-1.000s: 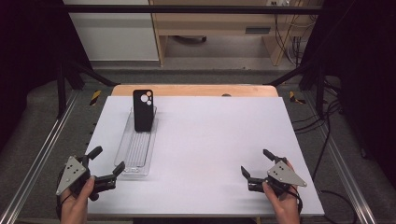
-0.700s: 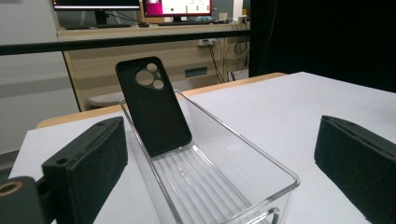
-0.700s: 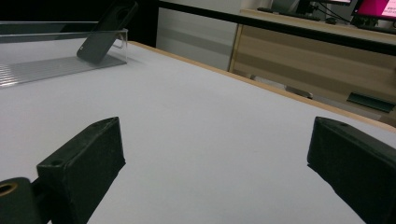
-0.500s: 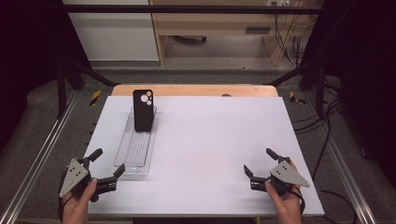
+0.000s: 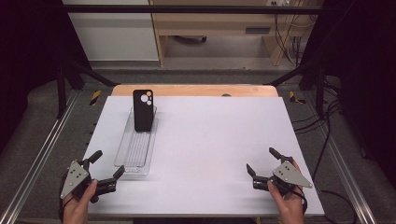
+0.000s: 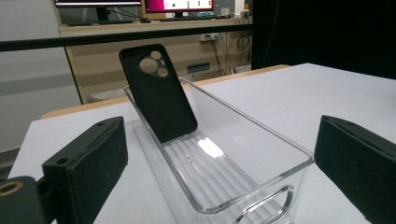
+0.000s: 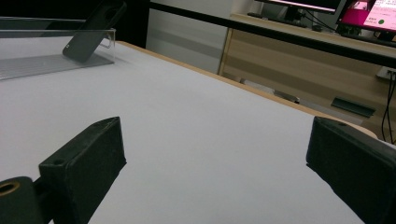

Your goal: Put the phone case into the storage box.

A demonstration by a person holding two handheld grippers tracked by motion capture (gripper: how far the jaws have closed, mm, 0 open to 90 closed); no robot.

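**Two open grippers wait near a phone case in a clear tray**

On the white table (image 5: 210,140) sits a long clear plastic tray (image 5: 135,151) with a ribbed floor. It lies on the left side of the table, with one short end pointing at the person. Inside it, at the far end, stands a black phone case with round camera holes (image 5: 143,110). The case leans back against the far wall of the tray, and its bottom edge rests on the tray floor.

The left gripper (image 5: 103,169) is at the near left corner of the table, held in the person's left hand (image 5: 79,205). Its two black jaws are spread wide and hold nothing. It is just beside the near end of the tray but does not touch it. In the left gripper view, the near end of the tray (image 6: 243,186) sits between the two jaws, and the case (image 6: 156,91) stands farther back.

The right gripper (image 5: 261,162) is at the near right side of the table, held in the person's right hand (image 5: 287,205). Its jaws are wide open too, with nothing in them. It is well apart from the tray. In the right gripper view, the tray (image 7: 51,49) and the leaning case (image 7: 93,30) show far off at the top left.
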